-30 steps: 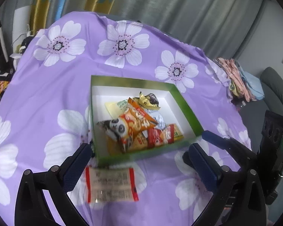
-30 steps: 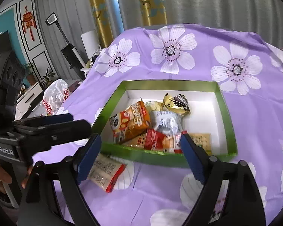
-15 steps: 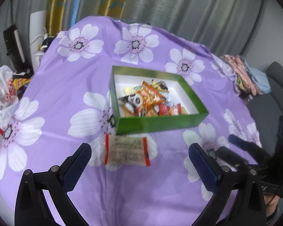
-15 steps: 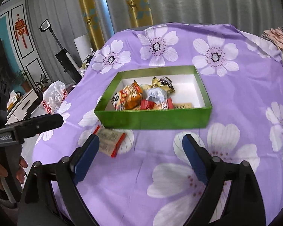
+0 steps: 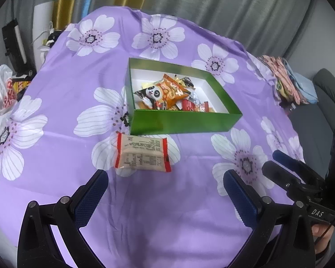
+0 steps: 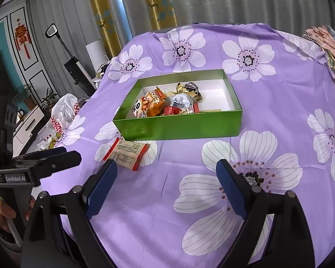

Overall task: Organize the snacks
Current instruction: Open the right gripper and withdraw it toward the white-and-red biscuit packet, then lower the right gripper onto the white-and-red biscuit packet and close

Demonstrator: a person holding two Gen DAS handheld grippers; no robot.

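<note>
**One wrapper left outside the box**

My left gripper (image 5: 165, 192) has its blue-padded fingers (image 5: 89, 201) spread wide with nothing between them, hovering above bare cloth. My right gripper (image 6: 167, 189) is the same: fingers (image 6: 102, 186) released, empty, parted over a printed flower.

Just ahead of the left fingers lies the flat beige snack packet with red crimped ends (image 5: 143, 155), printed side up on the purple floral cloth covering the worktop (image 5: 62, 102). It sits just beside the near wall of the shallow green cardboard box with a white interior (image 5: 185, 122), close to its left corner but outside it. Inside the box I see a heap of wrapped snacks, an orange panda-print bag (image 5: 165, 90) on top, crowded toward the near-left end; the far-right part of the floor is bare.

I judge sorting nearly done, with this one packet remaining. The next move calls for bringing a gripper down over it, probably the left, which faces it squarely. The packet is thin and lies flat, so the fingers must reach the cloth and pinch its edges without gathering fabric, then lift clear of the box wall.
</note>
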